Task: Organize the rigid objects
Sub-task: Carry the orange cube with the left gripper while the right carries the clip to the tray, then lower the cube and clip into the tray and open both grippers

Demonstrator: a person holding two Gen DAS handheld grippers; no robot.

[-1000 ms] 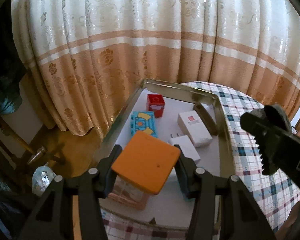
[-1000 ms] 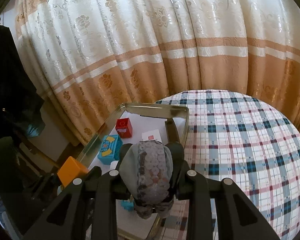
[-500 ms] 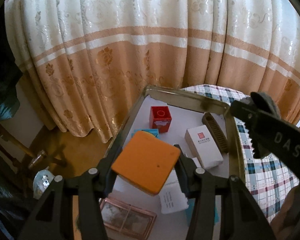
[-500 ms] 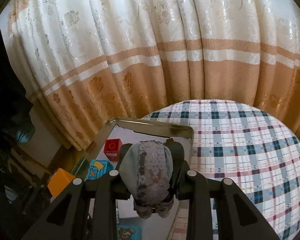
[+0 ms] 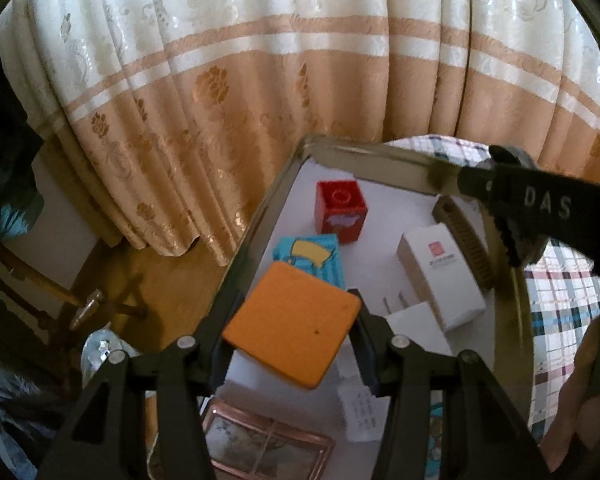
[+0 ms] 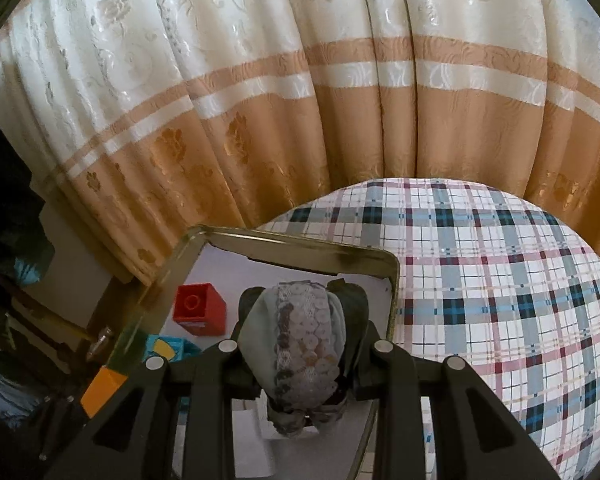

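Observation:
In the left wrist view my left gripper (image 5: 296,314) is shut on a flat orange square block (image 5: 292,328) and holds it tilted above the metal tray (image 5: 364,152). In the right wrist view my right gripper (image 6: 302,308) is shut on a grey oval object with a lace strip (image 6: 304,360), above the tray's (image 6: 300,244) far right part. One finger of that gripper (image 5: 516,236) reaches in from the right of the left wrist view. The orange block (image 6: 104,386) also shows at the lower left of the right wrist view.
On the tray's white lining lie a red block (image 5: 342,210), a blue card (image 5: 312,258), a white box (image 5: 440,276), a brown brush (image 5: 466,244), a white plug (image 5: 416,320) and a copper-framed picture (image 5: 268,448). A plaid tablecloth (image 6: 500,300) spreads to the right. A curtain (image 6: 300,100) hangs behind.
Both grippers have moved forward over the tray with their loads still held. The tray's contents now sit nearer and lower in both views. The right gripper has come in over the tray's far right side.

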